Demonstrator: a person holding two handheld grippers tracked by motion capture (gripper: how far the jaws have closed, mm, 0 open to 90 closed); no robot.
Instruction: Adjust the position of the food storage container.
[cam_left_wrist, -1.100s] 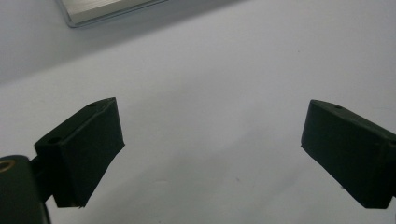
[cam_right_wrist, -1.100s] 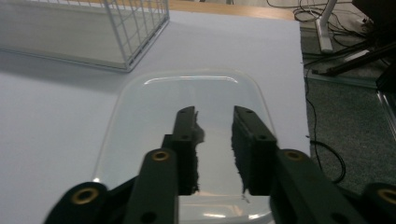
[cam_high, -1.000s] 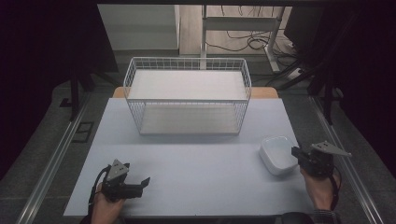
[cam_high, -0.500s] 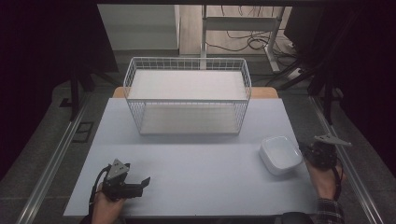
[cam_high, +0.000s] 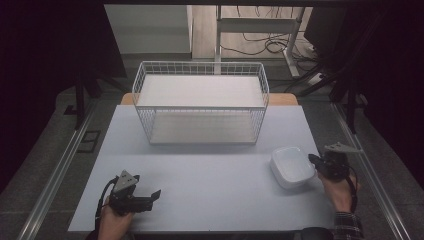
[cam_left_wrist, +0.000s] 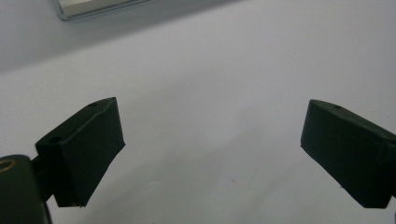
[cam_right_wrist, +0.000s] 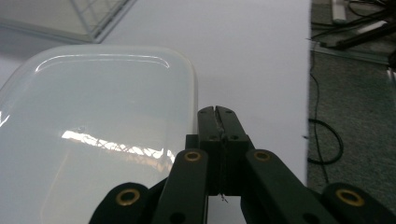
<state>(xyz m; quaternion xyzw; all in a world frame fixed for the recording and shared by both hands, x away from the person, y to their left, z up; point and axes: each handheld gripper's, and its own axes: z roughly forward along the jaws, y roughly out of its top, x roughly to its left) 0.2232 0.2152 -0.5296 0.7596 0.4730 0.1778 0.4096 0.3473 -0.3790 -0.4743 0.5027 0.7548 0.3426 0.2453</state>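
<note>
We judge the work to be at its opening stage. The white dish (cam_high: 291, 166) lies on the table (cam_high: 210, 175) at the near right, well apart from the wire basket (cam_high: 200, 107), which stands at the far centre. The dish appears to be the item in hand, and a likely destination is the basket; neither a lift nor a transfer has begun.

Right gripper (cam_high: 315, 161): positioned just beside the right edge of the dish. In the right gripper view its jaws are pressed flat together, nothing between them, with the tips (cam_right_wrist: 218, 112) at the dish rim (cam_right_wrist: 189, 93). Whether the tips touch the rim or stop just short we cannot tell from this angle. With the jaws closed, no grasp of the dish exists; we expect them to open before any pick, or else the closed tips may serve to nudge the dish.

Left gripper (cam_high: 150, 196): held at the near left over bare table, well apart from the dish. In the left gripper view its jaws stand wide apart and hold nothing.

Remaining, in our judgement: secure the dish, carry it, set it down.

Inventory:
- dishes: one
- wire baskets: one, with nothing visible inside
- grippers: two
- tables: one
</note>
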